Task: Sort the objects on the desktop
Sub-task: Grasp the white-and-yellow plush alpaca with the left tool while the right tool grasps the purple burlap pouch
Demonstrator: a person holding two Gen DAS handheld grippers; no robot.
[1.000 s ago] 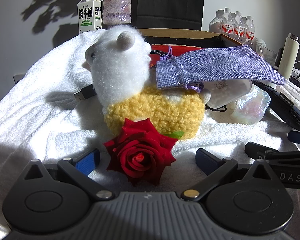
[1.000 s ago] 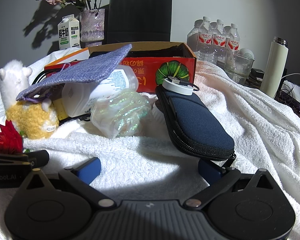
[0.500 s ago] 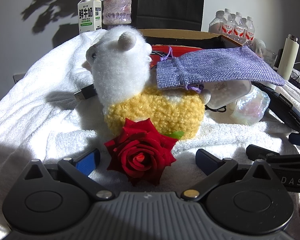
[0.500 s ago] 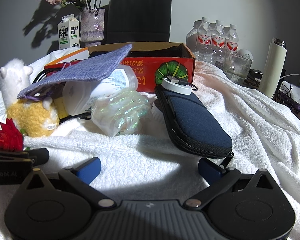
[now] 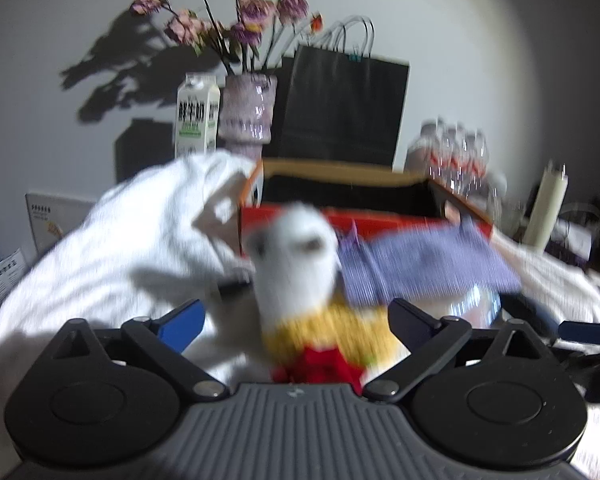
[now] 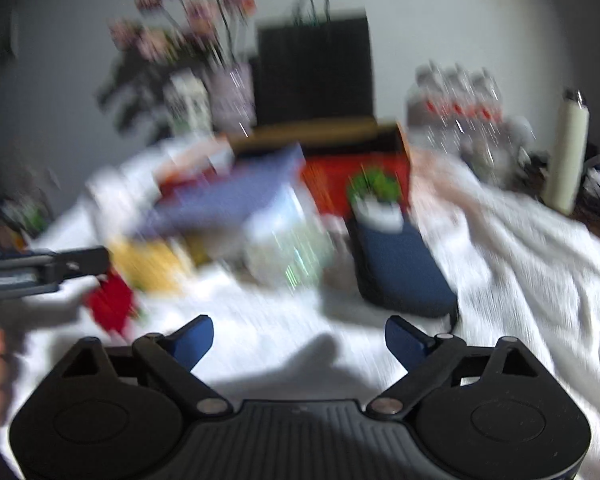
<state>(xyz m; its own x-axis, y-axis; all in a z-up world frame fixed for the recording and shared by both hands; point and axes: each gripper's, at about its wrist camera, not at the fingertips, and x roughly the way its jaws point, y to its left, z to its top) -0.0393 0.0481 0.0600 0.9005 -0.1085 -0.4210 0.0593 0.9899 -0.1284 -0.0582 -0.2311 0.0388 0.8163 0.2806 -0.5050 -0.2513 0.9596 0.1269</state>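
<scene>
Both views are motion-blurred. My left gripper [image 5: 296, 320] is open over the white towel [image 5: 112, 256], with a white-and-yellow plush alpaca [image 5: 300, 272] and a red rose [image 5: 320, 364] between its fingers, untouched. A purple cloth pouch [image 5: 420, 264] lies right of the plush, before a red cardboard box [image 5: 340, 196]. My right gripper [image 6: 300, 340] is open and empty above the towel [image 6: 520, 248]. A navy zip case [image 6: 400, 268], an iridescent clear bag [image 6: 288, 248], the pouch [image 6: 228, 200], the plush [image 6: 152, 264] and the rose [image 6: 108, 304] lie beyond it.
A milk carton [image 5: 198, 114], a flower vase [image 5: 248, 114] and a black paper bag [image 5: 340, 108] stand at the back. Water bottles [image 6: 456, 92] and a white flask [image 6: 568, 148] stand back right. The left gripper's fingers [image 6: 60, 268] show at the right view's left edge.
Both grippers have lifted and tilted up fast, so the table objects sit lower in view and the back wall shows. Nothing was grasped.
</scene>
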